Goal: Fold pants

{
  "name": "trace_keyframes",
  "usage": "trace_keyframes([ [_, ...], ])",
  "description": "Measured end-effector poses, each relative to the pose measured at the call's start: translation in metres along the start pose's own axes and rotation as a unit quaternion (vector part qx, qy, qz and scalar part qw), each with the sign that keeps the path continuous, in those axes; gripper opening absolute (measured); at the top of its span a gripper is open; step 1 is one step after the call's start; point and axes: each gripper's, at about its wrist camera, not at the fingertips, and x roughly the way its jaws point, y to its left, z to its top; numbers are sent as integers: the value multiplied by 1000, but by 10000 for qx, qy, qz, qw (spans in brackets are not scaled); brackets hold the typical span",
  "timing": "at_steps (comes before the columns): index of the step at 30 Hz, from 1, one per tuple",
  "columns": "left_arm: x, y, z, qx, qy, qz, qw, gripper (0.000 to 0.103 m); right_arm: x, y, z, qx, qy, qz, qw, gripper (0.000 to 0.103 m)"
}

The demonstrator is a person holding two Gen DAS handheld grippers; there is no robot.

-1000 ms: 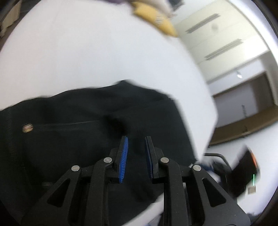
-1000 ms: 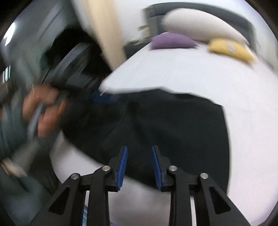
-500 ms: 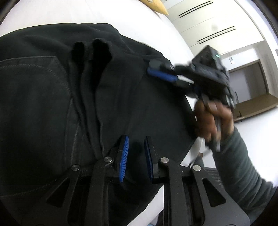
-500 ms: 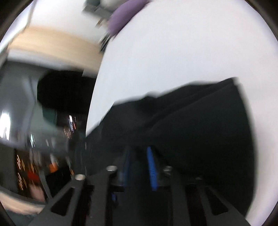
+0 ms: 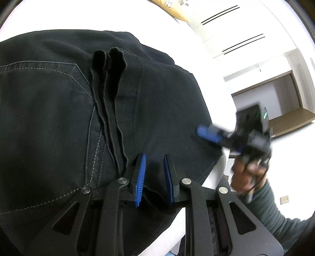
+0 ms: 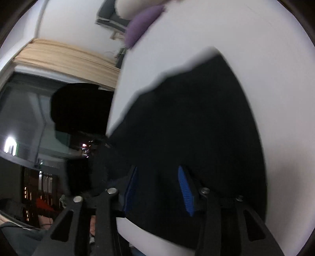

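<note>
Black pants [image 5: 59, 118] lie on a white bed [image 5: 78, 17], folded, with a back pocket and stacked hem edges showing. My left gripper [image 5: 154, 173] is open and empty, low over the pants near their near edge. My right gripper [image 5: 208, 134] shows blurred at the pants' right edge, held by a hand. In the right wrist view the right gripper [image 6: 157, 185] is open with its jaws wide, just above the black pants [image 6: 196, 118].
The white bed [image 6: 256, 49] has a purple pillow [image 6: 141, 31] and a white pillow at its head. Beige curtains [image 6: 59, 53] and a dark window are to the left. Cabinets and a doorway [image 5: 275, 88] lie beyond the bed edge.
The right gripper has moved back toward the pants' right edge and opened wider. The left gripper has come slightly closer over the pants; its jaws stay open.
</note>
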Motion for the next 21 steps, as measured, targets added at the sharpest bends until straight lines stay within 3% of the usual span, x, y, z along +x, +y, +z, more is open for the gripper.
trace_keyframes([
  [1, -3, 2, -2, 33, -24, 12, 10000, 19, -6, -8, -8, 107, -176, -12, 9998, 10],
  [2, -4, 3, -3, 62, -42, 27, 10000, 18, -17, -16, -17, 282, -304, -128, 9991, 2],
  [3, -9, 2, -4, 90, -71, 42, 9999, 18, -25, -20, -24, 395, -400, -215, 9982, 1],
  [6, -15, 2, -12, 110, -195, 39, 9997, 18, -50, -14, -33, 443, -582, -637, 9953, 6],
  [7, -16, 1, -13, 113, -231, 54, 9997, 18, -54, -8, -32, 372, -640, -622, 9953, 16],
  [8, -16, 1, -14, 123, -264, 77, 9995, 18, -57, 3, -32, 282, -747, -496, 9956, 27],
  [11, -18, -5, -16, 140, -306, 296, 9990, 19, -51, 19, -15, 176, -881, 4, 9960, 46],
  [13, -21, -15, -19, 314, -313, 600, 9972, 19, -33, 15, -6, 238, -787, -53, 9966, 47],
  [15, -24, -23, -22, 447, -336, 838, 9949, 19, -7, 6, 1, 465, -608, -368, 9964, 43],
  [17, -29, -29, -25, 523, -359, 1060, 9923, 19, 10, -3, 10, 631, -551, -937, 9921, 0],
  [19, -34, -32, -27, 583, -397, 1201, 9902, 19, 4, -4, 11, 947, -552, -953, 9894, 1],
  [21, -38, -30, -29, 543, -412, 1290, 9893, 19, -1, 20, 13, 714, -662, -1224, 9877, 22],
])
